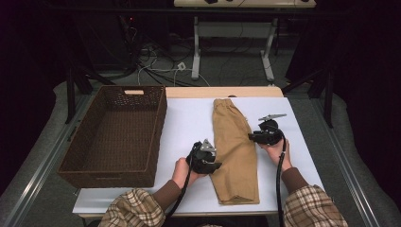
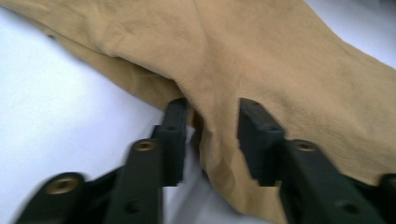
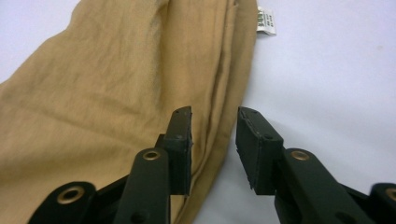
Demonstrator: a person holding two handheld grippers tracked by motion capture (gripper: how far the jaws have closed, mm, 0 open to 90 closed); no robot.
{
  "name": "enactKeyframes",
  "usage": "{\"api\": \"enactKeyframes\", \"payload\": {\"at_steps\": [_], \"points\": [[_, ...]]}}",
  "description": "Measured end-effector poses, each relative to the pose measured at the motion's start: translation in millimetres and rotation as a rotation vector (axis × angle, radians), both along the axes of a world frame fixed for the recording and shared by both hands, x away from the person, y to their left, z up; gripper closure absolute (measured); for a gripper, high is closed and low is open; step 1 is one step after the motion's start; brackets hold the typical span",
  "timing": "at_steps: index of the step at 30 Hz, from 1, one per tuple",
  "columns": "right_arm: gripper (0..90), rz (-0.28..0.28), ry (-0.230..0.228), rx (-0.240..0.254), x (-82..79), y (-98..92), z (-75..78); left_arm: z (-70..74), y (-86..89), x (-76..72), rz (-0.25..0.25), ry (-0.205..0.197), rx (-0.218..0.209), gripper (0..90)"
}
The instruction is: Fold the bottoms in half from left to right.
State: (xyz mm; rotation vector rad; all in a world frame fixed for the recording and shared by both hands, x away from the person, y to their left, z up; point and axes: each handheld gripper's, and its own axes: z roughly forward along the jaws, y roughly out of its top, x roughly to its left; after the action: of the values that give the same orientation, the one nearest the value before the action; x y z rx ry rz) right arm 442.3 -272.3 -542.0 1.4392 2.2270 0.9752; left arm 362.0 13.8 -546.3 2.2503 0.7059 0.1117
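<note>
A pair of tan trousers [image 1: 234, 151], folded lengthwise into a long narrow strip, lies on a white tabletop [image 1: 189, 123], running from the far edge toward the person seated at the near edge. To its left, well apart, stands a dark brown woven basket [image 1: 116, 135]. The person's left tool [image 1: 213, 165] sits at the left edge of the trousers, near the lower half. In the left gripper view, its two black jaws stand apart with a raised ridge of the tan cloth [image 2: 261, 70] lying between them; the pads do not press on it, so the tool is released. The right tool [image 1: 251, 137] rests at the right edge of the trousers, farther up. In the right gripper view, its jaws are also parted, straddling the folded edge of the cloth [image 3: 116, 93] without clamping it. A small white label [image 3: 266, 21] pokes out from the cloth's edge beyond the jaws.
</note>
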Motion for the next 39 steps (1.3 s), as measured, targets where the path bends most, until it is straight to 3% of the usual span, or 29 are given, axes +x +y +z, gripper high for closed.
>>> {"api": "enactKeyframes", "payload": {"at_steps": [9,15,19,23,27,30,36,39], "points": [[66.6,0.01,0.043,-0.005,-14.3,-7.2,1.8,1.2,5.2,-1.3,0.016,0.022,-0.007,52.7],[71.9,0.037,0.068,-0.013,-21.4,-3.9,2.9,0.6,5.6,-1.8,0.019,0.019,-0.011,52.8],[78.4,0.06,0.093,-0.042,-22.6,3.7,-2.5,-4.2,3.3,-1.7,0.004,0.022,-0.008,62.3],[87.4,0.067,0.085,-0.048,-22.8,6.2,-3.8,-11.3,1.0,0.5,0.001,0.019,0.001,73.4],[89.1,0.074,0.08,-0.063,-22.9,7.6,-2.9,-11.5,0.7,1.4,-0.009,0.019,-0.006,83.7],[89.1,0.078,0.083,-0.058,-23.1,5.9,-0.9,-10.7,0.1,0.6,-0.012,0.017,0.0,85.8],[88.4,0.078,0.077,-0.059,-24.5,5.8,1.2,-9.1,0.6,0.4,-0.011,0.019,0.005,83.9],[83.2,0.075,0.083,-0.054,-24.5,4.4,0.9,-7.3,1.4,-0.1,-0.01,0.032,0.009,69.6]]}}
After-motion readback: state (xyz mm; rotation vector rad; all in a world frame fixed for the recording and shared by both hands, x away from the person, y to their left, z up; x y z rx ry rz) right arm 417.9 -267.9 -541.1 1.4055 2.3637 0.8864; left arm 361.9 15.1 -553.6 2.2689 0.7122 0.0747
